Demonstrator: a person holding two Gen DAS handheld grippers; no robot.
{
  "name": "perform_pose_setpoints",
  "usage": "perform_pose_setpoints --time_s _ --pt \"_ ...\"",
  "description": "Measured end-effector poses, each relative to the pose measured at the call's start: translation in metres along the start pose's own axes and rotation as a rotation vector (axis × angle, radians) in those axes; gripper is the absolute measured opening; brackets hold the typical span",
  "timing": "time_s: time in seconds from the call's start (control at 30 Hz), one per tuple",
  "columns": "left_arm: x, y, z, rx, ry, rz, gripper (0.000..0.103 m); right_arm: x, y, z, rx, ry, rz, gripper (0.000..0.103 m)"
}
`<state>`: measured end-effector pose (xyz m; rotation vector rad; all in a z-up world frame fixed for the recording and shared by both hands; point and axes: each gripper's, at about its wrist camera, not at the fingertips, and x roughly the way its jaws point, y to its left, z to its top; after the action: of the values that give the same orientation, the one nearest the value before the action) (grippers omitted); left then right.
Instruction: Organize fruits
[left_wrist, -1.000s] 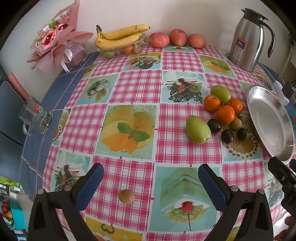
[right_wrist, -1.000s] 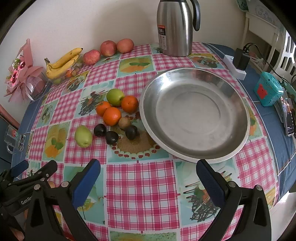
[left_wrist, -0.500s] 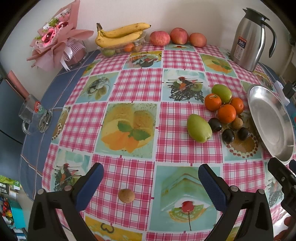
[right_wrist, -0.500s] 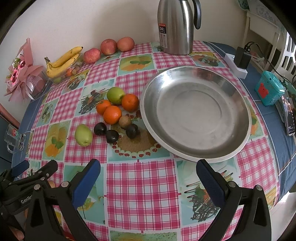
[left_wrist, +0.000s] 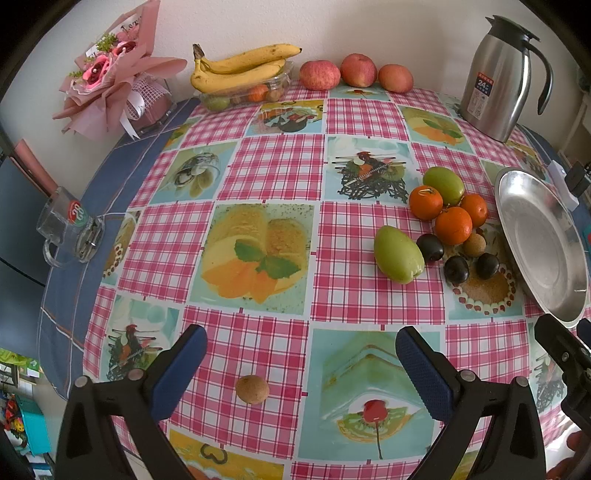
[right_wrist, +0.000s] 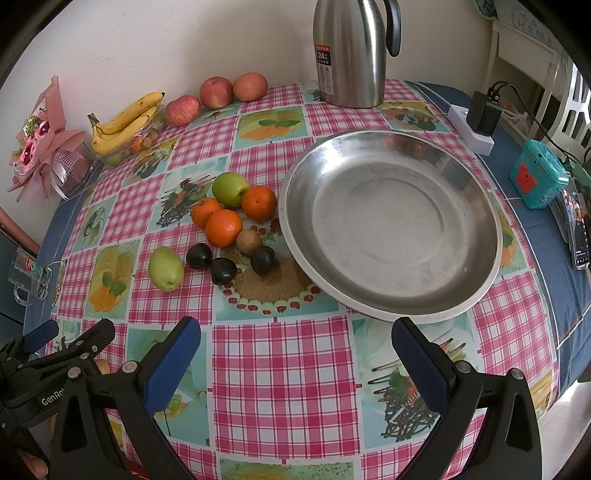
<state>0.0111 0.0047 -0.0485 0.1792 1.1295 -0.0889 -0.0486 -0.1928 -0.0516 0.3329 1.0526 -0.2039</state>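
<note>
Nothing is in the metal dish (right_wrist: 480, 236) yet — both the left gripper (left_wrist: 301, 365) and right gripper (right_wrist: 295, 354) hover released and empty, so the first pick probably calls for closing on the small brown fruit (left_wrist: 252, 389) — well apart from the dish.

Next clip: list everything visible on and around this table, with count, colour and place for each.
metal dish: 1, silver, right side, nothing in it
oranges: 3, orange, left of dish
green fruits: 2, one behind the oranges, one apart at left
dark plums: 3, near-black, in front of oranges
small brown fruits: 2, one by the plums, one between the left fingers
apples: 3, red, back edge
bananas: 1 bunch, yellow, on a clear tray
thermos jug: 1, steel, back
bouquet: 1, pink, back left
glass mug: 1, left edge
left gripper: open
right gripper: open
</note>
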Motion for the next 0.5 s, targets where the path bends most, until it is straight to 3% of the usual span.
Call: perform_pose_setpoints --time_s 0.27,0.5 --pt "-0.001 0.003 -0.001 -0.016 -0.005 -0.004 0.103 0.002 0.002 -0.001 -0.004 0.008 0.012 0.103" --pt "-0.008 0.011 0.003 -0.054 -0.017 -0.058 0.103 0.001 0.003 0.000 -0.005 0.006 0.026 0.103"
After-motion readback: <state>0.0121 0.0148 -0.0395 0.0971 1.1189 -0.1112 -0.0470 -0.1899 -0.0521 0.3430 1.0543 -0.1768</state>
